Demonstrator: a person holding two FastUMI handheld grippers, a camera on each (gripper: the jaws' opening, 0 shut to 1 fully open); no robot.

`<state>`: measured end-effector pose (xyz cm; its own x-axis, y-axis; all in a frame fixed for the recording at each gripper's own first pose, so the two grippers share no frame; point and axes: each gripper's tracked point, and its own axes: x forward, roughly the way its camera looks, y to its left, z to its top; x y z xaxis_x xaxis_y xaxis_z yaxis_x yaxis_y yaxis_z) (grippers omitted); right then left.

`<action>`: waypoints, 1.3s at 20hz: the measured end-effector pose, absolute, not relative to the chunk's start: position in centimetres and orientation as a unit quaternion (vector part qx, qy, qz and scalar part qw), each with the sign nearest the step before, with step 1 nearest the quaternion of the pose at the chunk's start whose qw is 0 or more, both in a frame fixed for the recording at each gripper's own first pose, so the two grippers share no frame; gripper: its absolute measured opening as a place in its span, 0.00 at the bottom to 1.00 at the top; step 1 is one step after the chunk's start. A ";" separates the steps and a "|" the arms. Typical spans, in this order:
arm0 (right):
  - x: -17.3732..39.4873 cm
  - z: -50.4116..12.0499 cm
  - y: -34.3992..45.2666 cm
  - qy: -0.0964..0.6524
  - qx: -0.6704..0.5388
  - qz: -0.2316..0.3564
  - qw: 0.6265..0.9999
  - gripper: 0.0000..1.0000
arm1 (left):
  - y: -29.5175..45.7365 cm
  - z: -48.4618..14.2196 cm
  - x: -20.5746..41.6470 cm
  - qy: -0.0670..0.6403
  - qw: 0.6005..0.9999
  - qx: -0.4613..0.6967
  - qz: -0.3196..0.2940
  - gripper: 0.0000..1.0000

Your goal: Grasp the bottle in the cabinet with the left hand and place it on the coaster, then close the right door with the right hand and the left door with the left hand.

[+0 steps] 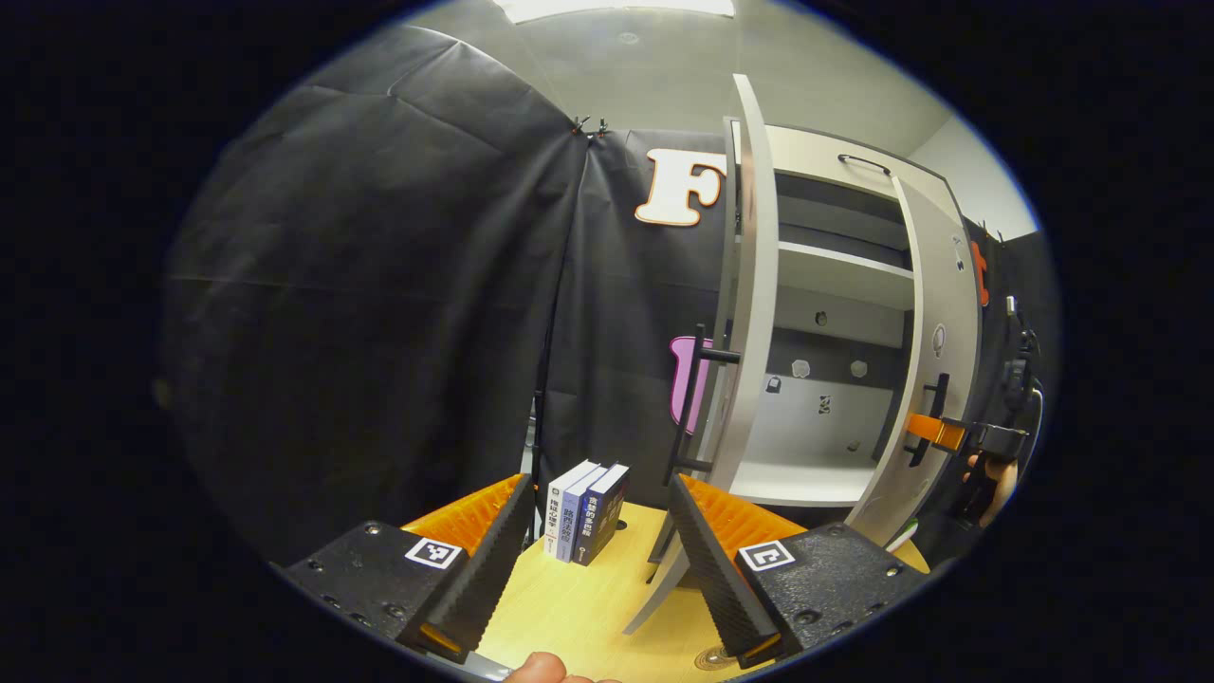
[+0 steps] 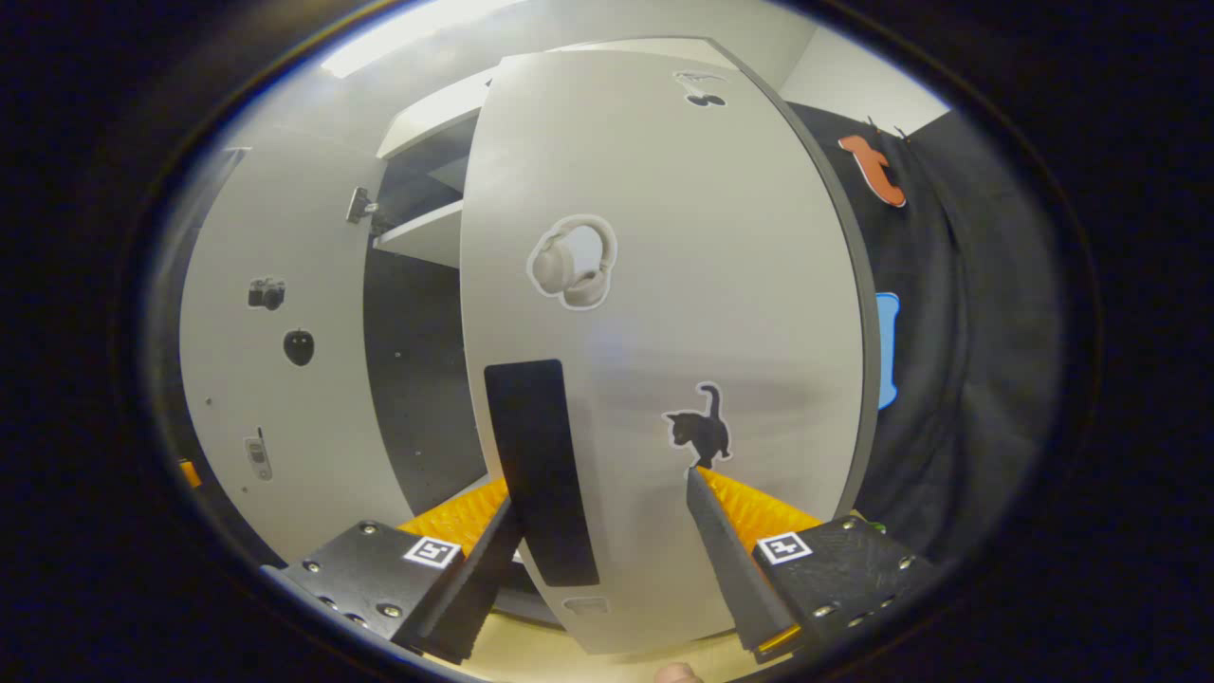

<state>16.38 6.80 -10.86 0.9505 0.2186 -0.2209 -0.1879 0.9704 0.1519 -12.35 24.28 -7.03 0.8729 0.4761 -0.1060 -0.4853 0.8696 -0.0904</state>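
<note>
In the left gripper view the white cabinet stands on a wooden table. Its left door swings wide, edge toward me, black handle facing left. My left gripper is open and empty, low over the table in front of that door. A round patterned coaster peeks out by the right finger. The right door is half-way in, with my right gripper at its handle. In the right gripper view, the right gripper is open against the right door, black handle between its fingers.
Three books stand upright on the table left of the cabinet. The cabinet's lower shelf looks bare. A hand holds the right gripper. The left door's inner face carries small stickers.
</note>
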 end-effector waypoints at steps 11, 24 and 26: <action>18.2 -11.0 7.8 0.117 0.048 0.049 0.991 0.98 | 27.3 -7.7 -14.9 0.056 0.956 -0.057 0.281 0.91; 19.2 -11.6 8.3 0.112 0.051 0.023 0.992 0.98 | 28.3 -6.9 -14.9 0.052 0.955 -0.053 0.287 0.91; 19.2 -11.7 8.4 0.113 0.052 0.021 0.992 0.98 | 28.4 -6.9 -14.5 0.055 0.956 -0.054 0.282 0.91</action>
